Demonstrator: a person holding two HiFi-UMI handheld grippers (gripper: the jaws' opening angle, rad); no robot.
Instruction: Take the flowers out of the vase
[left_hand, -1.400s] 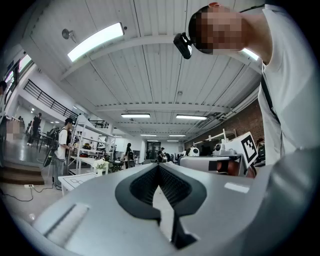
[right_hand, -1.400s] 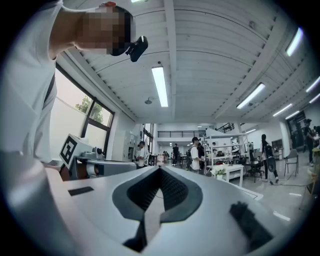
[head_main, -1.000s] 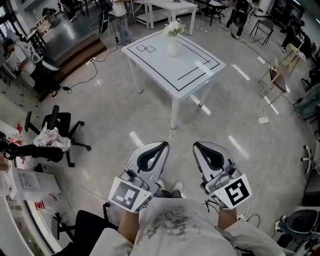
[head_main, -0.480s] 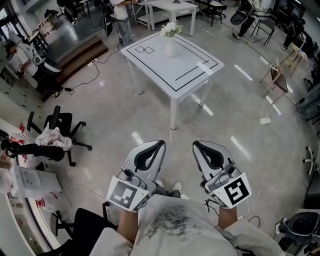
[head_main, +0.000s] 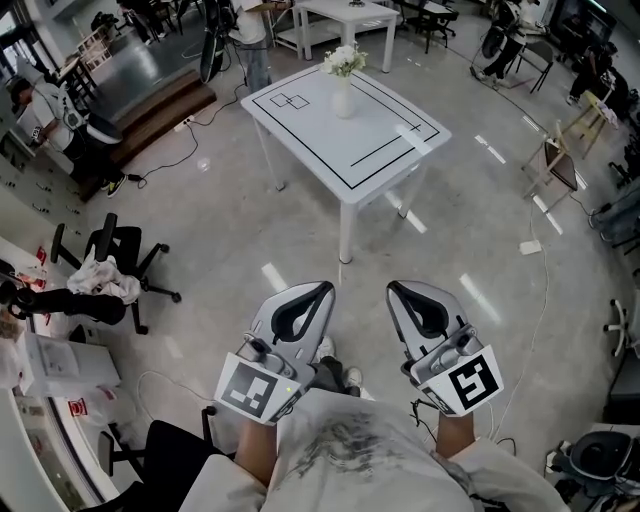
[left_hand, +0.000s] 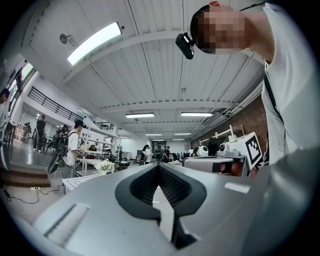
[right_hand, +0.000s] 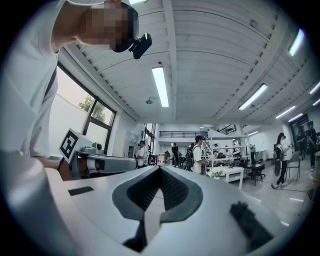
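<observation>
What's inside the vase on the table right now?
White flowers stick out of the top of the vase, which stands on the table. The vase is opaque, so the stems and any water inside are hidden.

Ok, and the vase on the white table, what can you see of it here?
The vase is small, plain white and smooth, ceramic by the look; finer detail is too small to tell. It stands upright on the white table, inside the black outline drawn on the top, toward the far side. A bunch of white flowers with some green leaves sits in its mouth. Nothing else touches it.
</observation>
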